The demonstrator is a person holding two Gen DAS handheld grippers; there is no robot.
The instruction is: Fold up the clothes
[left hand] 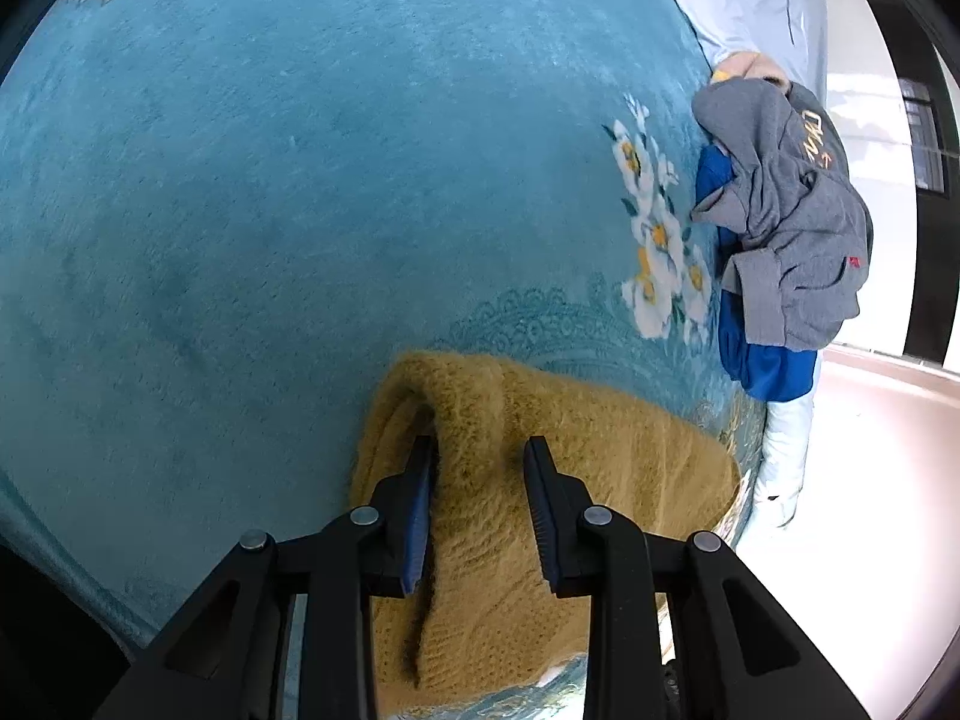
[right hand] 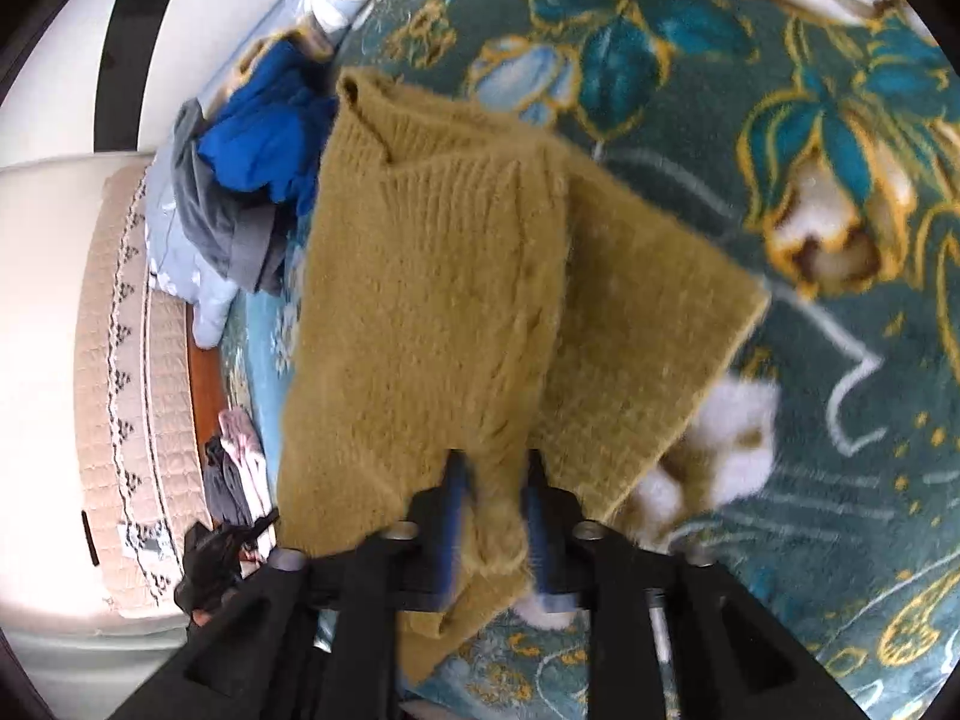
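Mustard knit fills the near view: the sweater [right hand: 432, 312] lies partly folded on the teal floral blanket [left hand: 270, 180] covering the bed. One tool, the right tool [right hand: 495, 480], pinches a doubled edge of the sweater between narrow jaws. Its partner, the left tool [left hand: 480, 462], stands wide, straddling a raised fold without gripping. Far right, a grey hoodie [left hand: 792, 210] lies over a blue garment [left hand: 762, 360]. Pulled from one side only, the fuzzy layers could slide and skew the fold.
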